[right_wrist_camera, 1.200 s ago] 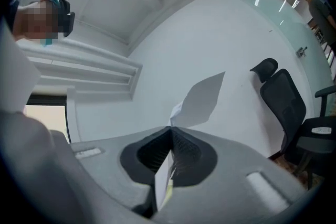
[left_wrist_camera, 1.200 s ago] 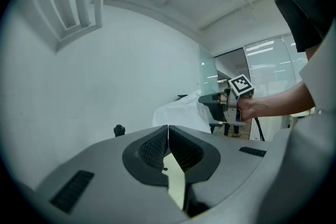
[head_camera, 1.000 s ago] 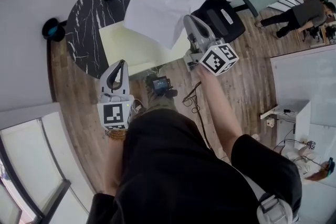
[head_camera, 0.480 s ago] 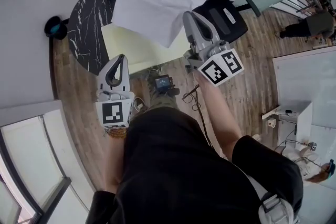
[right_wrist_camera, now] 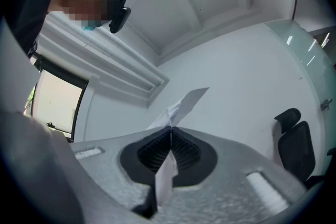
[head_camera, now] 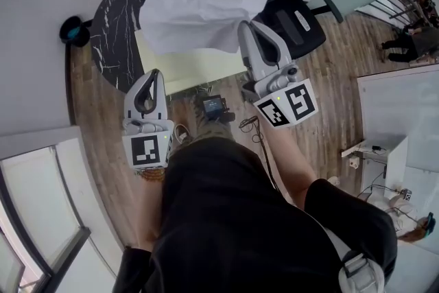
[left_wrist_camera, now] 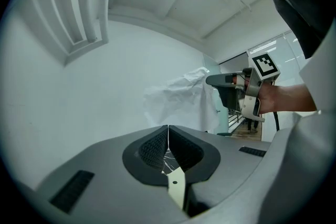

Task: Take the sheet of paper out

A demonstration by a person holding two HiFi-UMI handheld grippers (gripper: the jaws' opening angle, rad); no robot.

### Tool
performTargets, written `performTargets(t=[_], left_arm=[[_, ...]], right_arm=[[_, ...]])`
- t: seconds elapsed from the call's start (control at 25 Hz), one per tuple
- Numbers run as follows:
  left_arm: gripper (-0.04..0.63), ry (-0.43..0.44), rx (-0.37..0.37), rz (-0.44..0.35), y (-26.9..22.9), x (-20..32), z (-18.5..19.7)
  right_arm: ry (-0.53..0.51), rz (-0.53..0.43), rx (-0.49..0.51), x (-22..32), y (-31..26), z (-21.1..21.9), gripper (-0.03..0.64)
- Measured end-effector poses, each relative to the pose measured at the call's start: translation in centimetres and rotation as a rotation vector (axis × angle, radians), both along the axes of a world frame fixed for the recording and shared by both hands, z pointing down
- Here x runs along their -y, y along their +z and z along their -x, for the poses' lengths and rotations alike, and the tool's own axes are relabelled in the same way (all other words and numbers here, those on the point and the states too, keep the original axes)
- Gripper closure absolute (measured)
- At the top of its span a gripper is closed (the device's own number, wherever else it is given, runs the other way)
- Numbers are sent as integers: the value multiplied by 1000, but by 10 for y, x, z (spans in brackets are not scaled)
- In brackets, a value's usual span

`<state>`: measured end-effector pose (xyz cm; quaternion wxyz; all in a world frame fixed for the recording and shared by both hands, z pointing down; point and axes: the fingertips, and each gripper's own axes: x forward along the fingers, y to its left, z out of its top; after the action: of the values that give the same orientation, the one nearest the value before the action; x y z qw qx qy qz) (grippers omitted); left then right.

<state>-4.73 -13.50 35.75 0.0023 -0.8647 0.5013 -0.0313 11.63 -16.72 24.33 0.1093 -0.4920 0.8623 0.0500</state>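
While the right gripper point(head_camera: 245, 27) clenches its fingers on one corner of the sheet of paper point(head_camera: 206, 0), the sheet hangs lifted above the pale yellow folder point(head_camera: 199, 66) on the round marbled surface point(head_camera: 110, 38), likely so it comes away without dragging. The left gripper point(head_camera: 152, 79) hovers near the folder's edge, fingers pressed together on nothing. An office chair point(head_camera: 295, 17) stands just beside the sheet, crowding any swing that way.

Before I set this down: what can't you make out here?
Yellow item: head view, its far part lies under the sheet that the right gripper holds up; folder or pad, cannot tell.
Table: head view, far side covered by the sheet.
Sheet's faces: right gripper view shows it edge-on; print, if any, cannot be seen.
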Motion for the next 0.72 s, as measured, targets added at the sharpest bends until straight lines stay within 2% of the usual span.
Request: performTargets(t=[0.28, 0.52, 0.72], left_arm=[[594, -23, -5, -30, -11, -4, 15], [594, -31, -3, -7, -1, -8, 21], [594, -24, 2, -17, 0, -12, 21]], right_arm=[[-23, 6, -45, -2, 11, 23, 618], [-21, 2, -120, -8, 25, 37, 618], [-22, 15, -170, -12, 41, 47, 618]])
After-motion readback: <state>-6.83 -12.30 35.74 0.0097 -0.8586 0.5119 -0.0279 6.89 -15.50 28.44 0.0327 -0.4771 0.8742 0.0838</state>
